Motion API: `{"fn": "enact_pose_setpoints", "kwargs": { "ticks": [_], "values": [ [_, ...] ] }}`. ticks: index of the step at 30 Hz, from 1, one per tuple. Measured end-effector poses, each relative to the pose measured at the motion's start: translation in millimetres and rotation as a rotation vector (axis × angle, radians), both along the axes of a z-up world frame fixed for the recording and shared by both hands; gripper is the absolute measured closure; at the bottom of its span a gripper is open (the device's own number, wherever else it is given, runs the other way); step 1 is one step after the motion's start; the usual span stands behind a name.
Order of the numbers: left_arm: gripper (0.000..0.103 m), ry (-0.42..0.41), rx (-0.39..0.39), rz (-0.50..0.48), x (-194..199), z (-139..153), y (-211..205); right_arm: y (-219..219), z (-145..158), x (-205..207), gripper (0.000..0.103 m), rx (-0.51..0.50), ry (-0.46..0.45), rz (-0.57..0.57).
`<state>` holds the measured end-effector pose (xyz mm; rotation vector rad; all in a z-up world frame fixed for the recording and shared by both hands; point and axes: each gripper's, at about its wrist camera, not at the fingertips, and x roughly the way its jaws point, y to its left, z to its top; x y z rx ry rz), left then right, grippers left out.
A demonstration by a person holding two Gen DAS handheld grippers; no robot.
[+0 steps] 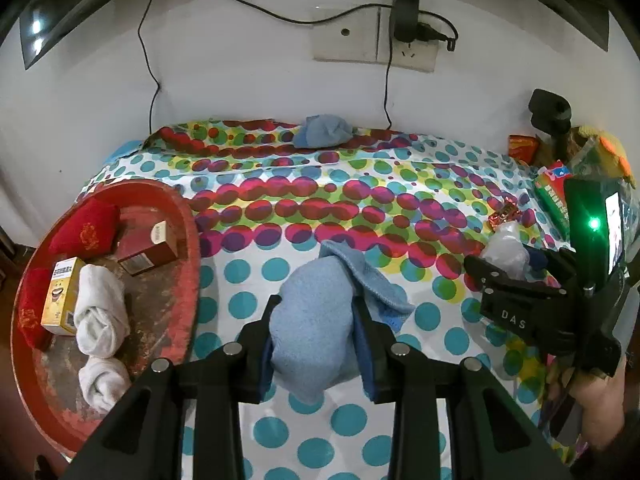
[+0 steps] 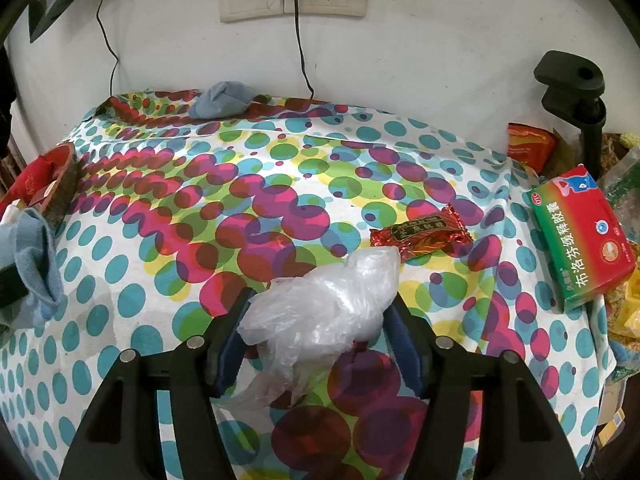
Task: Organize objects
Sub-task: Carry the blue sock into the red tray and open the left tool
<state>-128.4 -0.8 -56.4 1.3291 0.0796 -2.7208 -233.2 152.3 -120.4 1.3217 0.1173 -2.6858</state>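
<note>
Blue terry sock bundle point(image 1: 310, 312) is sitting clamped in the left tool point(image 1: 316, 320), just right of the red tray point(image 1: 188, 240), with one loose flap point(image 1: 368, 280) dangling that could be snagging on the tray rim. Over the desk point(image 2: 280, 160), the right tool point(image 2: 320, 316) is straddling a crumpled plastic bag point(image 2: 328, 300); whether its pads are pressing I cannot tell, and slippery film may be slipping free.
</note>
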Motion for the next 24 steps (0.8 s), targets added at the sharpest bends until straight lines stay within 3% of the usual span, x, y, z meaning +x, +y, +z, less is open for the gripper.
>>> {"fn": "enact_pose_setpoints", "kwargs": {
  "ticks": [24],
  "values": [
    [0.069, 0.033, 0.031, 0.121, 25.9, 26.7, -66.9, -12.4, -1.9, -2.9, 0.04, 0.004, 0.0, -0.015]
  ]
}}
